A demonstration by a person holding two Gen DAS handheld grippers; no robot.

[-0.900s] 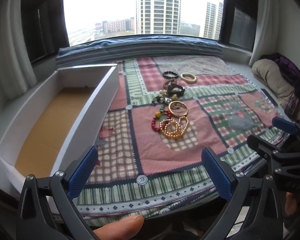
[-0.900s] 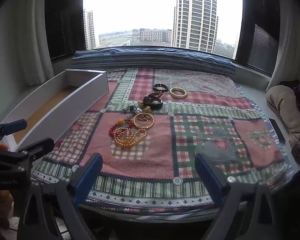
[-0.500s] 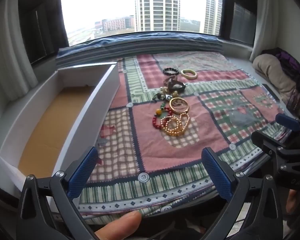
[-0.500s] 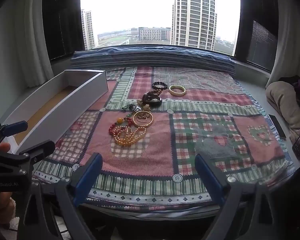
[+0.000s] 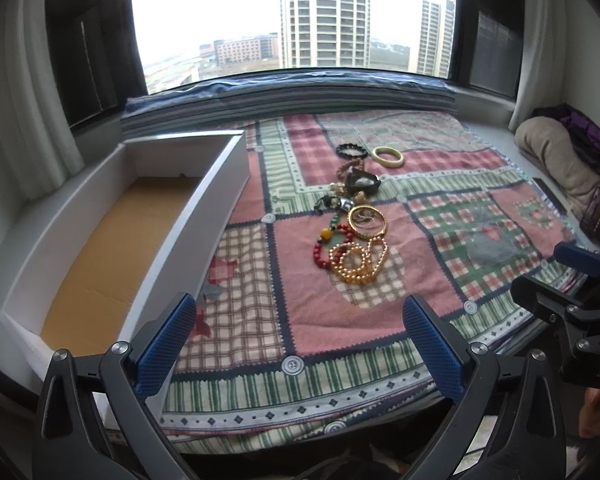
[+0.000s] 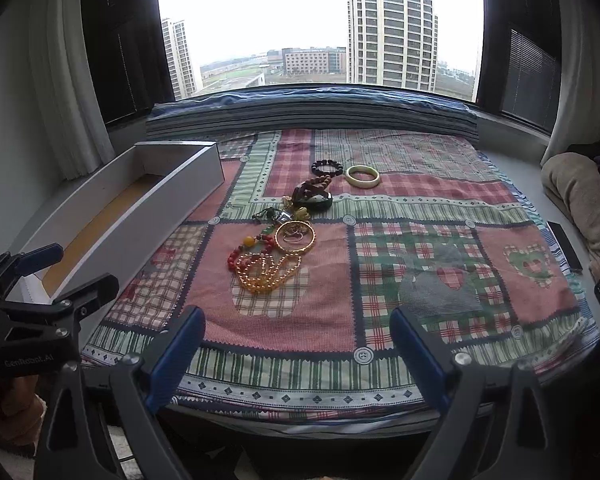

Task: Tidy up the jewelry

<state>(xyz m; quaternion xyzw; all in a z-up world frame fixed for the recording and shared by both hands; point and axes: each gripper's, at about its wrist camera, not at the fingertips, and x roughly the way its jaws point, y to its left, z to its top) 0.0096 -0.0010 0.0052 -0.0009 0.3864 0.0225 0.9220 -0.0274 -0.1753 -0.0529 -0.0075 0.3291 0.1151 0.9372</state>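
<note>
A pile of jewelry lies mid-cloth: a gold bead necklace (image 5: 358, 262) (image 6: 266, 270), a red bead string (image 5: 320, 252), a gold bangle (image 5: 367, 220) (image 6: 295, 237), a dark bead bracelet (image 5: 352, 151) (image 6: 327, 168) and a cream bangle (image 5: 388, 157) (image 6: 363, 176). A white box (image 5: 220, 196) (image 6: 172, 200) with a brown floor stands open at the left. My left gripper (image 5: 300, 330) is open and empty, short of the pile. My right gripper (image 6: 298, 340) is open and empty too, and also shows in the left wrist view (image 5: 556, 272).
The patchwork cloth (image 5: 440, 216) covers a window-side platform. A folded blue mat (image 5: 292, 92) runs along the window. Bundled clothes (image 5: 560, 160) and a dark remote-like bar (image 6: 564, 246) sit at the right. The near cloth edge drops off below the fingers.
Both grippers have edged slightly forward toward the jewelry. The thumb seen under the left gripper is out of view now. Nothing has been picked up.
</note>
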